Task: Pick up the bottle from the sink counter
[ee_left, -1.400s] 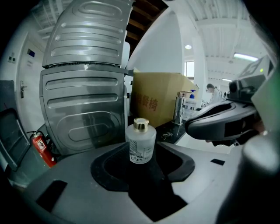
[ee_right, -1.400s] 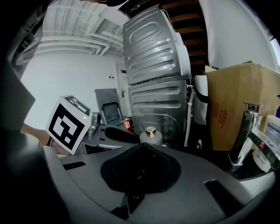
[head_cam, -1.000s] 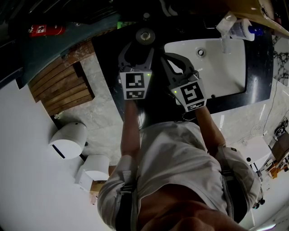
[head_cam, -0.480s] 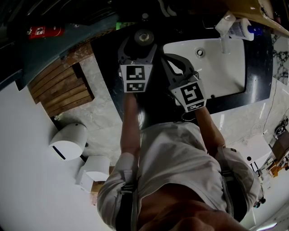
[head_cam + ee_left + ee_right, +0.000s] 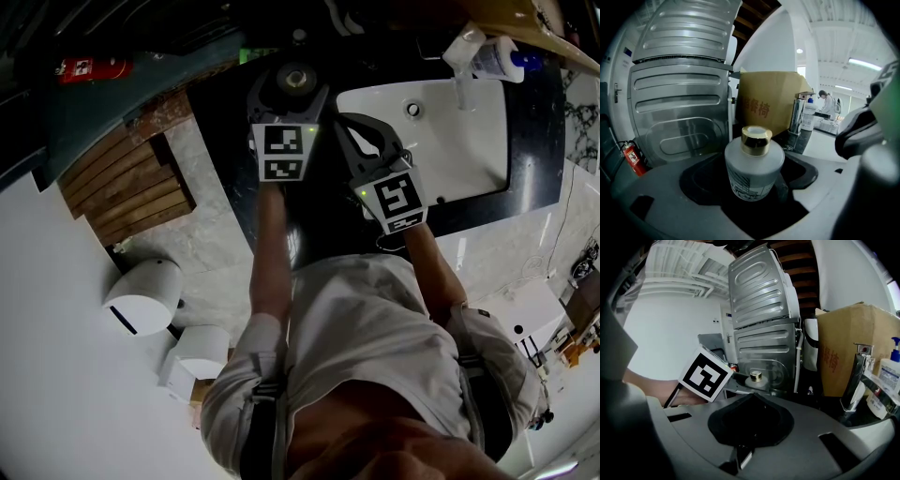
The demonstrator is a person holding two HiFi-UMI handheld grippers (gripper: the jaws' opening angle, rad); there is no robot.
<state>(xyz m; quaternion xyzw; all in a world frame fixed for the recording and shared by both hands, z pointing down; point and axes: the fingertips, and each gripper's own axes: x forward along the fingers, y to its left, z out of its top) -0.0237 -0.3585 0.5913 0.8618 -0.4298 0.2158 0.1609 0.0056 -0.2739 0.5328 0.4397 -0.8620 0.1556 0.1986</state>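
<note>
Black sink counter (image 5: 225, 131) lies beneath. Left gripper (image 5: 292, 84), its jaws just opened to full spread, stands around the upright round frosted-glass bottle with gold cap (image 5: 754, 168) without gripping it, left of the white basin (image 5: 459, 141). Right gripper (image 5: 751, 399), jaws together and empty, hangs over the basin's left rim.

Two tools (image 5: 292, 75) (image 5: 361, 131), one bottle (image 5: 754, 168), one sink (image 5: 459, 150), one cardboard box (image 5: 768, 105).

I'm working in a washroom mock-up inside a big lab hall. A white basin (image 5: 450, 141) is sunk in a black counter (image 5: 536, 122), with a tap (image 5: 462, 73) and pump bottle (image 5: 497, 58) at the basin's back edge. A fire extinguisher (image 5: 89, 66) lies far left of the basin, and ceiling strip lights (image 5: 865, 63) run beyond it.
</note>
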